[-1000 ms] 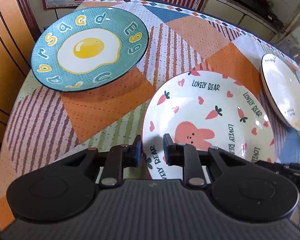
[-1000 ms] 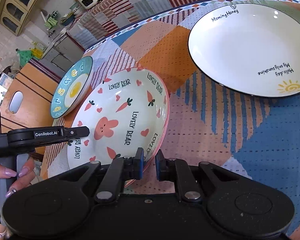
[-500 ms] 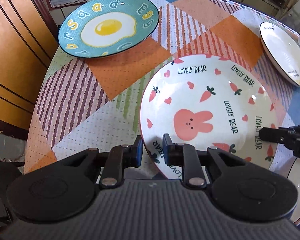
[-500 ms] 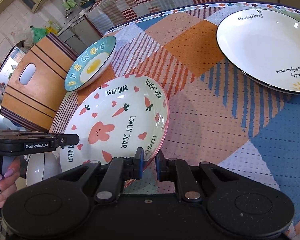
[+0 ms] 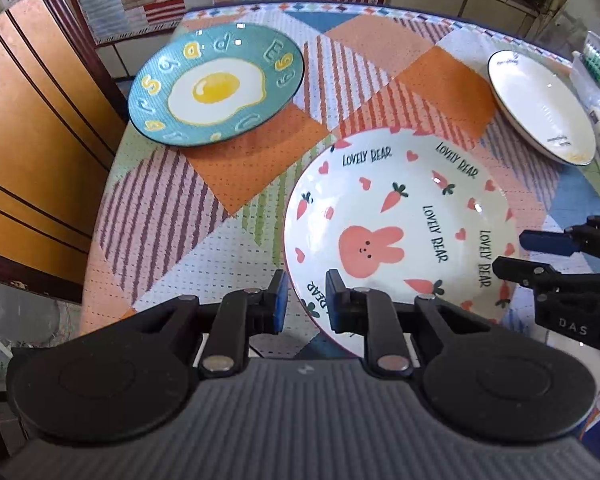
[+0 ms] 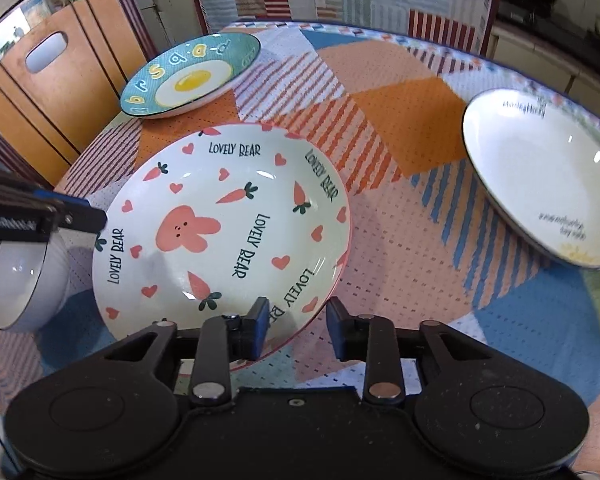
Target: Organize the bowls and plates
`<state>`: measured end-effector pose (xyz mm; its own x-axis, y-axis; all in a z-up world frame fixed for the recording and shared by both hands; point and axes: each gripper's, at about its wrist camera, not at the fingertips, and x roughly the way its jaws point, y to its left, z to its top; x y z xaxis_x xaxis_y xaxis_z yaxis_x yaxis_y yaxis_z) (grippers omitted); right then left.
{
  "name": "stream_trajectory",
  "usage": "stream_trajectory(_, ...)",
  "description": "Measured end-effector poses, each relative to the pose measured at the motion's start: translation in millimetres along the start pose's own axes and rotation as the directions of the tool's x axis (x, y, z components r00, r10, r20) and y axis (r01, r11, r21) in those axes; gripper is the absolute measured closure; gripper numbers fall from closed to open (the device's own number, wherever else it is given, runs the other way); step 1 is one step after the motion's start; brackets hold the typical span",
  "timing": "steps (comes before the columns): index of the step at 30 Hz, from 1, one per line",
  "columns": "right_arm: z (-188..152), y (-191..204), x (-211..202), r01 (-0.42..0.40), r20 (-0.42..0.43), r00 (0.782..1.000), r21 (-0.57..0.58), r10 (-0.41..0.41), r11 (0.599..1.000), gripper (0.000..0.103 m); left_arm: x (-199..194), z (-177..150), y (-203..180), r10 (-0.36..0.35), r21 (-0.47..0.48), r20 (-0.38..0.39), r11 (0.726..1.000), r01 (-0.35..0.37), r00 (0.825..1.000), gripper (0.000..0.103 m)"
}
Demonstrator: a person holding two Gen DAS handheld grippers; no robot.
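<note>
**Inspector:** Position of the rabbit plate [image 5: 396,236]?

**Assistant:** Flat on the patchwork tablecloth [image 5: 244,168] toward the near edge of the table. Pink rim, carrots, hearts, "LOVELY BEAR" lettering.

**Inspector:** Left gripper [image 5: 306,300]?

**Assistant:** Narrowly parted, straddling the plate's near rim, one finger outside and one over the inside. Whether the pads touch the rim cannot be told.

**Inspector:** Right gripper [image 6: 294,330]?

**Assistant:** Parted wider. Its left finger lies over the plate's near edge, its right finger over bare cloth just outside the rim.

**Inspector:** Other dishes?

**Assistant:** Teal egg plate [image 5: 216,86] near the far left edge. White plate [image 6: 540,180] with a dark rim near the right edge. White bowl [image 6: 24,280] tilted, just left of the rabbit plate, beneath the left gripper.
</note>
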<state>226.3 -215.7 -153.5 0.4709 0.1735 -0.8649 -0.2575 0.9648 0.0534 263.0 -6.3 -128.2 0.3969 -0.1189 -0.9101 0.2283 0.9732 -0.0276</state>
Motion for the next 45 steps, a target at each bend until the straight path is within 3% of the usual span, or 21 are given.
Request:
stream_trajectory(5,5,10,-37,0.012,0.092,0.996,-0.028,-0.01,1.0,0.05,-34,1,5,-0.004,0.032,0.046,0.999,0.003,0.999,0.081)
stream_trajectory(13,13,35,-94,-0.065,0.212,0.975,-0.043,0.072,0.997,0.046,-90,-11,15,0.018,0.111,0.099,0.993,-0.029,0.995,0.077)
stream_trajectory(16,19,48,-111,-0.111,0.222,0.967,-0.081,0.126,0.991,0.046,-109,-15,25,0.015,0.12,0.114,0.992,-0.029,0.993,0.072)
stream_trajectory(25,45,75,-150,-0.159,0.263,0.948,-0.101,0.18,0.982,0.043,-136,-16,57,0.011,0.141,0.141,0.989,-0.031,0.99,0.062)
stream_trajectory(30,64,83,-145,-0.175,0.258,0.947,-0.094,0.194,0.98,0.042,-131,-7,77,0.003,0.133,0.134,0.991,-0.021,0.991,0.061)
stream_trajectory(34,78,84,-131,-0.201,0.298,0.931,-0.068,0.213,0.977,0.037,-119,4,91,-0.007,0.141,0.152,0.99,-0.014,0.988,0.056)
stream_trajectory(42,95,71,-68,-0.18,0.41,0.901,0.051,0.144,0.982,0.035,-73,26,119,-0.064,0.128,0.19,0.991,0.04,0.98,0.045)
stream_trajectory(45,108,58,-38,-0.201,0.416,0.901,0.146,0.124,0.969,0.035,-49,35,128,-0.079,0.123,0.218,0.991,0.053,0.973,0.036)
